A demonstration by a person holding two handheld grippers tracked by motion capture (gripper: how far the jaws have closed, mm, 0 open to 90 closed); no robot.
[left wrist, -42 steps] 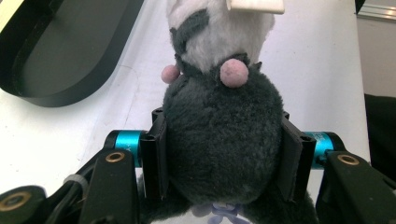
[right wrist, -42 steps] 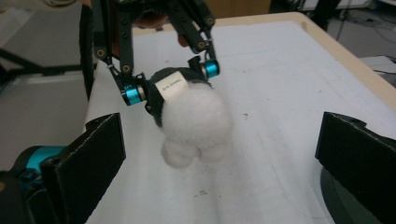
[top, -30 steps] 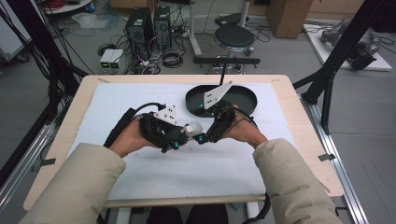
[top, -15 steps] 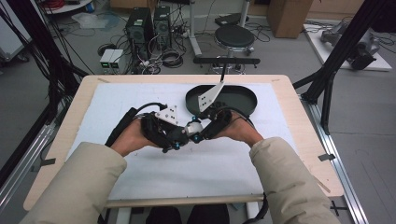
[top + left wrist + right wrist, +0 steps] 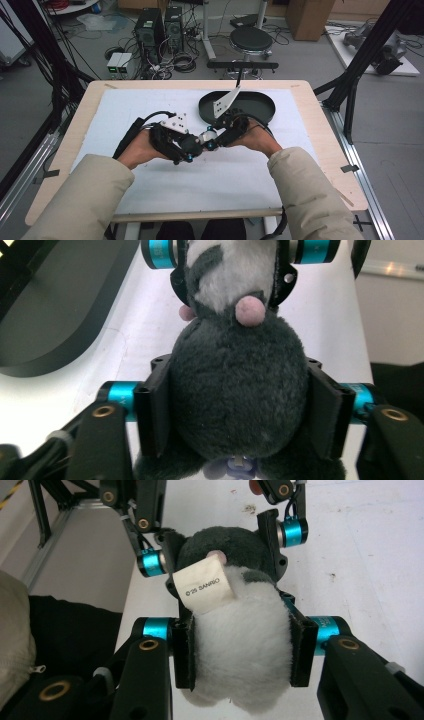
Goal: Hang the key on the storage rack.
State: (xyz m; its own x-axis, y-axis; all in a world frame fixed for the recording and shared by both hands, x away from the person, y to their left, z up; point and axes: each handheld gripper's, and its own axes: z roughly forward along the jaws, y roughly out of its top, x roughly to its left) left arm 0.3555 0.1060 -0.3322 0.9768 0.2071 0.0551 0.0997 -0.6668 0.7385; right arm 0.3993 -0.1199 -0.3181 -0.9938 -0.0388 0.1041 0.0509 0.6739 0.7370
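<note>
Plush toy (image 5: 239,390) clamped by both grippers, mid-table above white mat (image 5: 125,107).

Left gripper (image 5: 239,412) closed on dark grey body; right gripper (image 5: 239,645) closed on white end w/ paper tag (image 5: 202,584). Judged light, soft, squashy; grip across fat middle, pads sink in. Black oval tray (image 5: 260,107) just beyond, far-right. Toy's face hidden; its shape hard to make out from above, hands cover it.

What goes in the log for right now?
left gripper: shut on plush toy | right gripper: shut on plush toy | tray: behind
</note>
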